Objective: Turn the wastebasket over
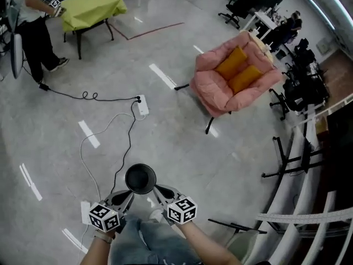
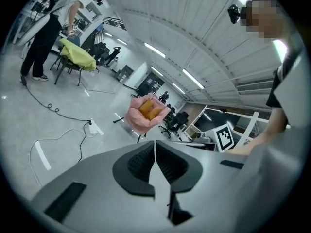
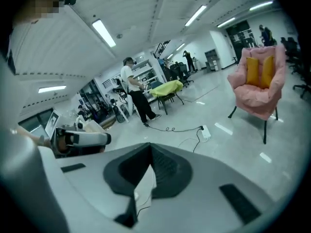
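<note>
Your left gripper (image 1: 128,194) and right gripper (image 1: 158,190) are closed on nothing over the wastebasket (image 1: 140,178); neither has hold of it; I judge you must open them to take its rim.

Either side of the lap (image 1: 144,240), both forearms (image 1: 208,249) reach forward. Ahead of it, the left hand-held gripper (image 1: 129,192) and right hand-held gripper (image 1: 158,190) hold their jaws pressed together, empty.

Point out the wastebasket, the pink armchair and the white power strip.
wastebasket (image 1: 140,179): head view, its dark round middle.
pink armchair (image 1: 215,93): head view, its pink seat padding.
white power strip (image 1: 143,105): head view, its white body.
</note>
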Available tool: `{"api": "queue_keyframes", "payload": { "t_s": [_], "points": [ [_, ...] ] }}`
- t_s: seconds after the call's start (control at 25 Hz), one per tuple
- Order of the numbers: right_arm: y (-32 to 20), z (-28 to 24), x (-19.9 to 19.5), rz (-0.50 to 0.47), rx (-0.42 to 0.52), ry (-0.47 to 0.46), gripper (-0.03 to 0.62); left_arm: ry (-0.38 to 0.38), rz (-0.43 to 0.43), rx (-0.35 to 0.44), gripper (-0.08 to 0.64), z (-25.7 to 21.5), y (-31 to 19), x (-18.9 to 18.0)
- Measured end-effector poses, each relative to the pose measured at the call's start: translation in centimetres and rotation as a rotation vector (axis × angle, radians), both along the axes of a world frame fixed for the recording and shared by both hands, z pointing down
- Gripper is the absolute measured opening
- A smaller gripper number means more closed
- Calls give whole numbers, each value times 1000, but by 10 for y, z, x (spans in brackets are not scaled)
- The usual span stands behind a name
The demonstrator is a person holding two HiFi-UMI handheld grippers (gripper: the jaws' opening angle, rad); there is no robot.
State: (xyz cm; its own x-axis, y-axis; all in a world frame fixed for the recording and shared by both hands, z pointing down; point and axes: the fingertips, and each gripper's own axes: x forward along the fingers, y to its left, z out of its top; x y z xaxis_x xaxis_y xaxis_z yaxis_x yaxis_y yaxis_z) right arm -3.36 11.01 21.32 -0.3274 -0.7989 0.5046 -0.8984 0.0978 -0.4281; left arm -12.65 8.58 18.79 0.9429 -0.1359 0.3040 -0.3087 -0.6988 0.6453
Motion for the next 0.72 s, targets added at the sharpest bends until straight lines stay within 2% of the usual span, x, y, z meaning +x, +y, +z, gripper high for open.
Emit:
{"api": "queue_keyframes", "payload": {
  "t_s": [0.2,0.44,0.6,0.72],
  "points": [
    [5,-91,28,40,138,-37,9,81,52,59,15,-84,1,47],
    [16,-185,55,63,295,-20,9,92,147,204,14,-161,11,85],
    [16,-227,67,97,372,-15,9,117,185,249,14,-196,4,98],
    [20,-241,66,119,387,-2,9,143,189,268,14,-215,-2,100]
  ]
}}
